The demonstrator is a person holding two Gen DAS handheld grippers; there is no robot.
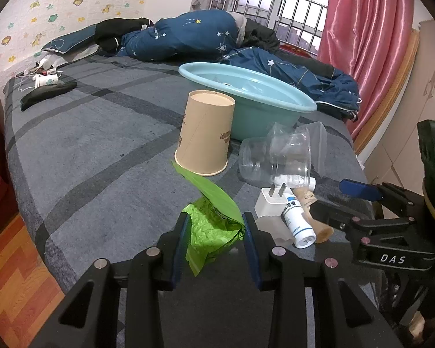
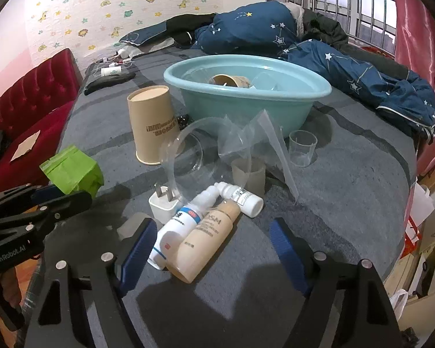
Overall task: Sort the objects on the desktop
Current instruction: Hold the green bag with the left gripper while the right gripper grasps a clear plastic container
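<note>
My left gripper [image 1: 214, 232] is shut on a green foil packet [image 1: 208, 226], which also shows in the right wrist view [image 2: 72, 171]. My right gripper [image 2: 213, 239] is open over a beige bottle [image 2: 206, 240] and a white bottle with a blue label [image 2: 177, 226]. A small white dropper bottle [image 2: 240, 198], a white charger plug [image 2: 162, 206] and a frosted cup [image 2: 248, 175] lie around them. An upturned paper cup [image 2: 152, 123] stands before the teal basin [image 2: 206, 107], which holds a paper cup [image 2: 230, 81] and clear plastic.
Clear plastic cups [image 2: 188, 150], a clear bag [image 2: 264, 142] and a small clear cup [image 2: 303, 148] lie on the grey bed cover. A blue star quilt [image 2: 348, 58] is behind the basin. A red sofa [image 2: 29, 101] stands left, a pink curtain [image 1: 362, 43] right.
</note>
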